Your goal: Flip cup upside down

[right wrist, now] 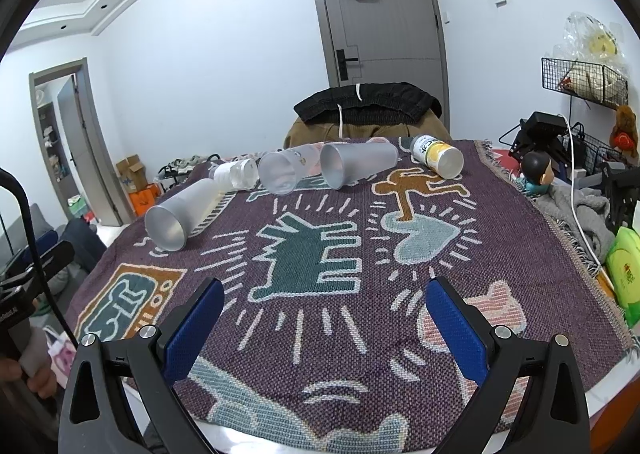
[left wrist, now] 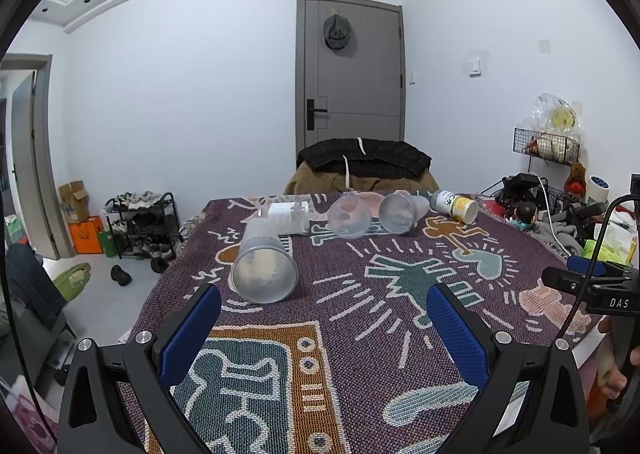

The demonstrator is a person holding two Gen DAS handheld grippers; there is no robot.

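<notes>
Several frosted plastic cups lie on their sides on the patterned cloth. The nearest cup [left wrist: 264, 266] lies at the left, its mouth toward me; it also shows in the right wrist view [right wrist: 182, 214]. Two more cups [left wrist: 350, 214] [left wrist: 400, 211] lie at the far edge, also in the right wrist view [right wrist: 286, 170] [right wrist: 356, 162]. A yellow-and-white cup [left wrist: 460, 206] [right wrist: 438, 156] lies at the far right. My left gripper [left wrist: 324, 318] is open and empty, just short of the nearest cup. My right gripper [right wrist: 326, 314] is open and empty over the cloth's near part.
A ribbed clear bottle [left wrist: 288, 216] [right wrist: 236, 173] lies behind the nearest cup. A chair with dark clothes [left wrist: 362, 164] stands past the table's far edge. Cables, a figurine [right wrist: 536, 170] and a green pack [right wrist: 626, 270] crowd the right side. The right gripper shows in the left wrist view [left wrist: 592, 286].
</notes>
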